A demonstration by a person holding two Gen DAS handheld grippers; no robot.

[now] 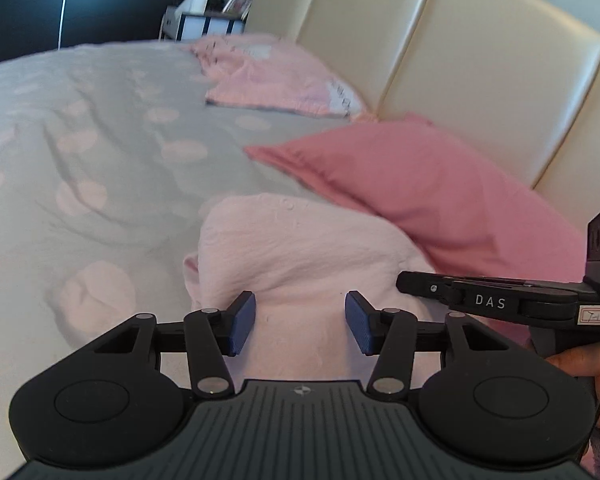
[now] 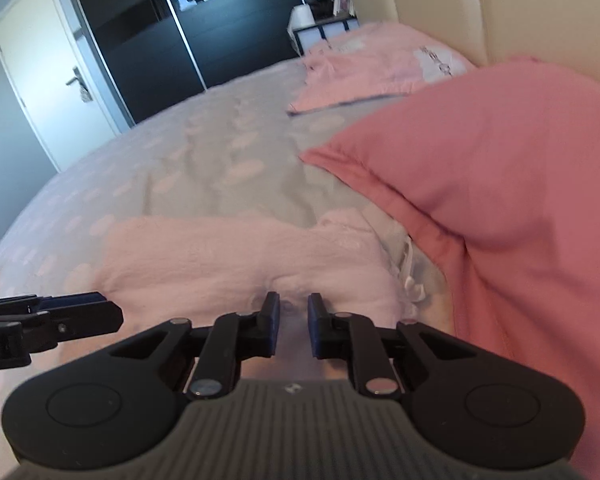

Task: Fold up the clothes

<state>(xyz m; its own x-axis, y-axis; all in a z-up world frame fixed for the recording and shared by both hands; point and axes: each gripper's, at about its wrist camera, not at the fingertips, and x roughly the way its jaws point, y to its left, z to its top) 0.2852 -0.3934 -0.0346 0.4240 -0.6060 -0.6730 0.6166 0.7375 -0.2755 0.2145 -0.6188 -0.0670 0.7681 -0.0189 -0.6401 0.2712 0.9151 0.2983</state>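
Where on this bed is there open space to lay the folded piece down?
The grey dotted duvet lies bare left of the pale pink garment, toward the wardrobe. It is crowded by the headboard: the coral pillow and light pink pillow fill that side.

the garment (image 1: 300, 248) is showing soft, crinkled pale pink cloth. the pillow (image 1: 440, 192) is looking smooth matt cotton. the headboard (image 1: 480, 48) is gleaming like glossy cream leather. the pads (image 1: 244, 322) are showing ribbed blue rubber.
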